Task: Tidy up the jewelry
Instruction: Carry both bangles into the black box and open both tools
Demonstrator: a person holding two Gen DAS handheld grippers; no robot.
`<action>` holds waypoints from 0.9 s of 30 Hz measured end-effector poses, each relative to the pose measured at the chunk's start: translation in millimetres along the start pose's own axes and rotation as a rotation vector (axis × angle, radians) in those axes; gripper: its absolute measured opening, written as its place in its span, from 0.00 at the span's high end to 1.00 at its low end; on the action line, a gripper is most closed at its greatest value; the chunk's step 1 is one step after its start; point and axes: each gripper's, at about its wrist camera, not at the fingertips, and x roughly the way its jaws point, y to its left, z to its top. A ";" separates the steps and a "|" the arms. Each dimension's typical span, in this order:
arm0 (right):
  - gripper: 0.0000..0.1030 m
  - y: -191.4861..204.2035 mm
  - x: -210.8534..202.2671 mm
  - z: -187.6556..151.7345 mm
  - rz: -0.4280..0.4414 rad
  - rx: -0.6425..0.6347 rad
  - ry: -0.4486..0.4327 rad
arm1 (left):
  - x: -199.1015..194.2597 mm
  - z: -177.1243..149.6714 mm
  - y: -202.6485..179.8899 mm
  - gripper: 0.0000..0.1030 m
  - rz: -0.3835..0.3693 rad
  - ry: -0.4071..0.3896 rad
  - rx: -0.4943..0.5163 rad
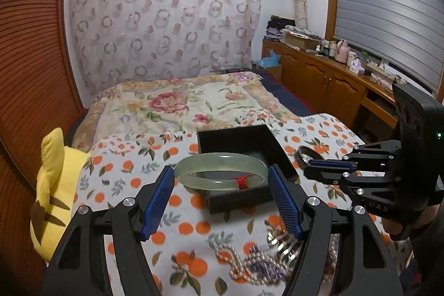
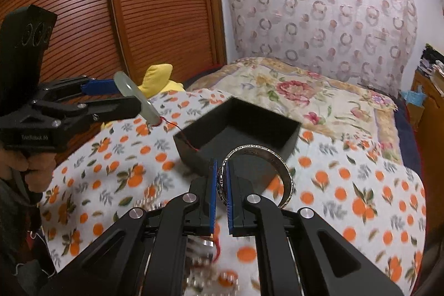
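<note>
Now, bed with orange-print cover (image 1: 133, 185) carried an open black box (image 2: 241, 124) | left gripper (image 1: 221, 179) clamped across a pale green bangle (image 1: 220, 169), lifted over the box's near edge | right gripper (image 2: 221, 179) pinched a silver bangle (image 2: 277, 165) near the box | loose bead strands (image 1: 249, 262) lay nearest.

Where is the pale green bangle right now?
The pale green bangle is clamped across its width in the left tool, held in the air just in front of the open black box.
</note>
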 end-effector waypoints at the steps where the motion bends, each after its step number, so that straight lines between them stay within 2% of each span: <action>1: 0.93 -0.5 4.3 3.7 0.008 -0.004 0.000 | 4.4 3.2 1.5 0.35 0.002 0.002 -0.001; 11: 0.93 -13.8 49.3 23.1 0.068 -0.012 0.044 | 40.9 18.6 14.8 0.35 0.018 0.031 -0.005; 17: 0.89 -21.0 57.6 27.5 0.086 -0.003 0.046 | 59.3 22.6 18.6 0.35 0.019 0.052 -0.005; 21: 0.89 -29.3 47.7 28.5 0.068 0.005 0.030 | 68.3 24.9 16.1 0.35 0.009 0.060 -0.006; 27: 0.89 -49.7 30.1 20.8 -0.006 0.029 0.029 | 87.3 25.5 3.5 0.35 -0.009 0.085 0.028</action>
